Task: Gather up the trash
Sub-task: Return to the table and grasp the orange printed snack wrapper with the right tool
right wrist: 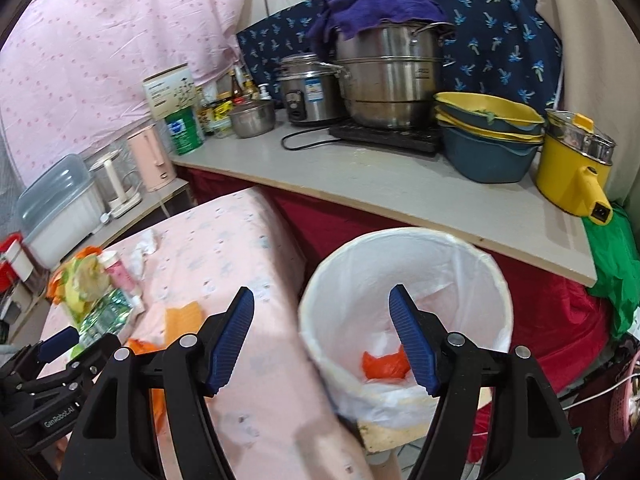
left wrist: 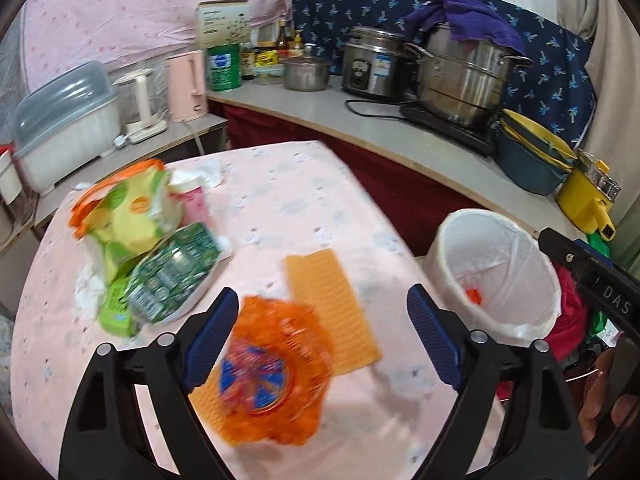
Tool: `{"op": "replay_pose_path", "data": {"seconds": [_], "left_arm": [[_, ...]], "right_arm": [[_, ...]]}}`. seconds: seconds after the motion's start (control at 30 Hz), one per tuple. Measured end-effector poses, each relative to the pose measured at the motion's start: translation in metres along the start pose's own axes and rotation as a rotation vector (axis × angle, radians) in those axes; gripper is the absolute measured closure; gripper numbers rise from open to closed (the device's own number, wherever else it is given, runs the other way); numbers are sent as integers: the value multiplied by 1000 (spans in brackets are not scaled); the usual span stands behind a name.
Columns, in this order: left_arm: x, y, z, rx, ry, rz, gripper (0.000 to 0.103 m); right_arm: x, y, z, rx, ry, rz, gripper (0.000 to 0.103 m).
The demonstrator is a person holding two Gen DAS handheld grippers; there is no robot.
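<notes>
Orange wrapper [left wrist: 272, 372] lies on the pink table [left wrist: 280, 208] between the left gripper [left wrist: 320, 344]'s spread, empty jaws, while the right gripper [right wrist: 322, 340] gapes empty over the bin [right wrist: 496, 280]; a careless closing could merely crumple it or snag the yellow cloth [left wrist: 332, 292] beneath.

We look down along the left claw [left wrist: 320, 344] at the pink counter [left wrist: 280, 208], close. Along the right claw [right wrist: 322, 340] we face the bin [right wrist: 404, 240]. Both views share it and the stove shelf [right wrist: 400, 184].

The table [left wrist: 280, 200] wore a matt pink printed cloth, and on it lay a crinkled, glossy orange plastic wrapper [left wrist: 272, 376] beside a matt orange waffle-textured cloth [left wrist: 332, 304]. The white bin [right wrist: 404, 320] was lined with a thin, shiny plastic bag. Behind, the steamer pot [right wrist: 392, 76] was brushed metal under a soft purple towel [right wrist: 372, 8].
</notes>
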State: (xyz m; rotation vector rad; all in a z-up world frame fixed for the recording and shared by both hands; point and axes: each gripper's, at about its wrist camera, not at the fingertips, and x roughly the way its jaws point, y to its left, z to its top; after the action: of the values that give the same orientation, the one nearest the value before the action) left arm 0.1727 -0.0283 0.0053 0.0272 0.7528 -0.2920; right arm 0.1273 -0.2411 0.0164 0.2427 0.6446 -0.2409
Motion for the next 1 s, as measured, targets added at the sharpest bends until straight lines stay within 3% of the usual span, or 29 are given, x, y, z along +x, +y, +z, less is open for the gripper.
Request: {"op": "replay_pose_path", "data": {"seconds": [0.47,1.0], "left_arm": [[-12,96,-54,-113,80,91,21],[-4,122,-79,-126,122,106,21]], "right_arm": [[11,83,-59,-75,142,123,36],[50,137,-103,-122,284,195,40]]}}
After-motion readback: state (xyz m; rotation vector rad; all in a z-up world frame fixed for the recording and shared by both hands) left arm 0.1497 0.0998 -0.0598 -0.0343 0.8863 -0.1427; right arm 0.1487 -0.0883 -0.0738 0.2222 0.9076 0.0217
